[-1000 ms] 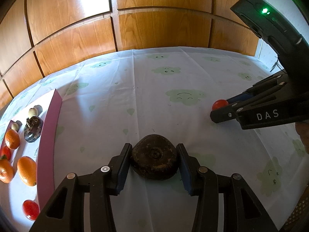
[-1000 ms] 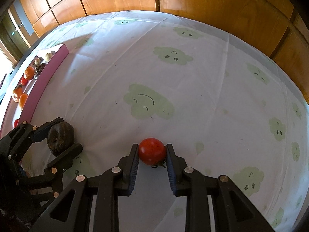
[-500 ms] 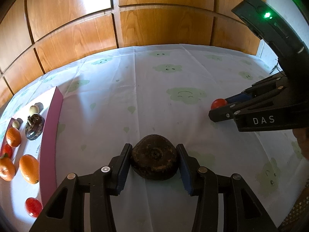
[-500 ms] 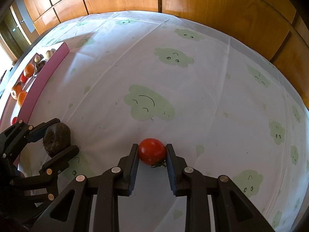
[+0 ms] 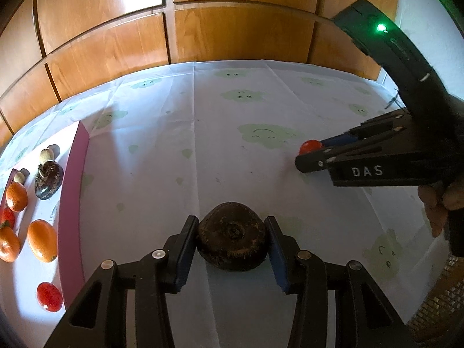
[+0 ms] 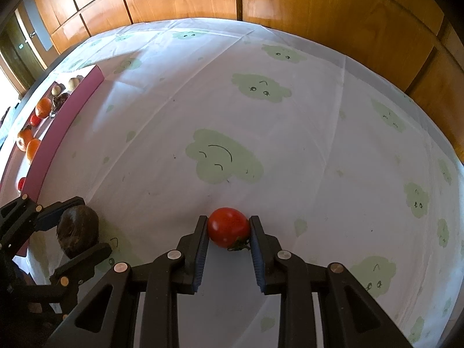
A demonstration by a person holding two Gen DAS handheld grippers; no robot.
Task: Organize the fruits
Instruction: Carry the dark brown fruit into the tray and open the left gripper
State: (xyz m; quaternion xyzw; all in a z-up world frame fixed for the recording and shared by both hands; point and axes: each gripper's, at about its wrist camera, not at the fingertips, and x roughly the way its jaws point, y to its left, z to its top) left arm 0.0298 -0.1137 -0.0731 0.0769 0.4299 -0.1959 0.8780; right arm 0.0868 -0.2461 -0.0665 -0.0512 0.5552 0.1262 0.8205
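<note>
Counter (image 6: 333,133) under a white cloth printed with green smiling clouds fills both views, and we see its far edge butting against wooden panelling (image 5: 232,37). Most of the cloth lies bare: a broad stretch of open room runs between our two tongs and on to the far edge.

Our left tongs (image 5: 231,236) pinch a dark brown, rough-skinned round fruit (image 5: 232,236), both pads pressed on its sides, low over the cloth. Our right tongs (image 6: 229,232) are nearly pressed together, pinching a small red tomato (image 6: 228,230) with its green stalk turned toward us; whether it rests on the cloth or is just above it we cannot tell. The two tongs stand well apart, and a hand (image 5: 440,203) grips the handle of the right one.

Along the left side sits a tray (image 5: 72,191) with a pink raised rim, its long wall the only barrier near the left tongs. Inside, in the left wrist view, we count three orange fruits (image 5: 42,240), two red tomatoes (image 5: 49,296), one dark glossy fruit (image 5: 48,181) and two small pale round ones (image 5: 47,154), all lying apart from one another.
</note>
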